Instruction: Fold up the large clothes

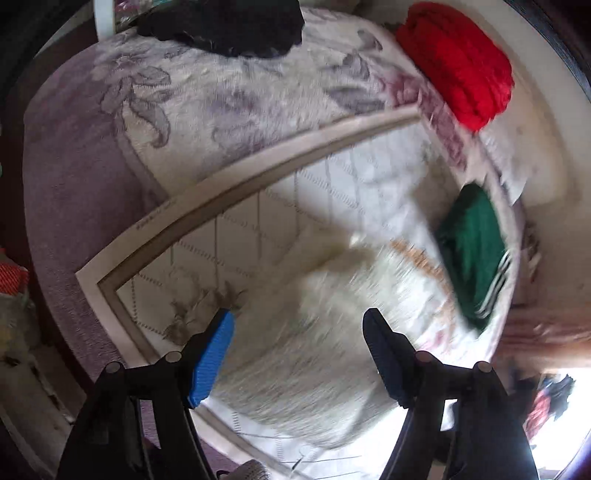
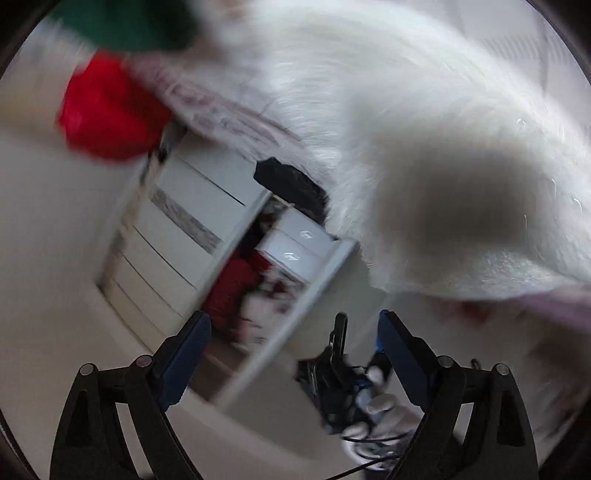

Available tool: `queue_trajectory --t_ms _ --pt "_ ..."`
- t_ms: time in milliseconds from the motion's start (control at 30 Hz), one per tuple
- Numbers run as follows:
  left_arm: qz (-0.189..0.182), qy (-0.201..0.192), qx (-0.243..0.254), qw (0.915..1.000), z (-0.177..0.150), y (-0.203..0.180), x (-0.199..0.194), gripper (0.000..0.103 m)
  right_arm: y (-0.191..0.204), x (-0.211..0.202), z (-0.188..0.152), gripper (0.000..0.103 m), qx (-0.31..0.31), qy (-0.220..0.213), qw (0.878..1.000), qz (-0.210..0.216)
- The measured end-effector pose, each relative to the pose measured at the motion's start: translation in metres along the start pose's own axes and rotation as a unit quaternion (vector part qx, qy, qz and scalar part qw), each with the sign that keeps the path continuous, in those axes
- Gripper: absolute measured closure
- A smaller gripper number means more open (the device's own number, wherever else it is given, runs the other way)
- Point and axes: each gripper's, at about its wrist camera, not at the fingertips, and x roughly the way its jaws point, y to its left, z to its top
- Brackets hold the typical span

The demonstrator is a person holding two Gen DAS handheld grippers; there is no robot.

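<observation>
A white fluffy garment [image 1: 314, 332] lies bunched on the quilted mattress cover [image 1: 332, 177], directly below my left gripper [image 1: 299, 332]. That gripper points down at it, open, with nothing between its blue pads. In the blurred, tilted right wrist view, the same white garment [image 2: 424, 129] fills the upper right. My right gripper [image 2: 291, 321] stands open and empty, away from the cloth. Beyond its fingers, a gloved hand [image 2: 384, 406] holds the other gripper.
A folded green garment with white stripes [image 1: 472, 251] and a folded red one [image 1: 458, 66] lie at the bed's right side. A black garment [image 1: 229, 26] sits at the far edge on a floral blanket [image 1: 184, 96]. White drawers [image 2: 192, 221] stand beyond the bed.
</observation>
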Motion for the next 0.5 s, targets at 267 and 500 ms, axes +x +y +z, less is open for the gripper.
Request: queue_trajectory --t_ms 267,500 --pt "0.117 0.016 0.075 0.9901 -0.015 -0.006 0.082 0.027 0.078 0.011 -0.012 0.010 -0.382 -0.037 0.796 -0.467" --pt "0.095 0.030 0.064 0.9929 0.009 0.009 0.108 0.015 0.049 0.069 0.056 0.010 -0.434 0.090 0.772 -0.455"
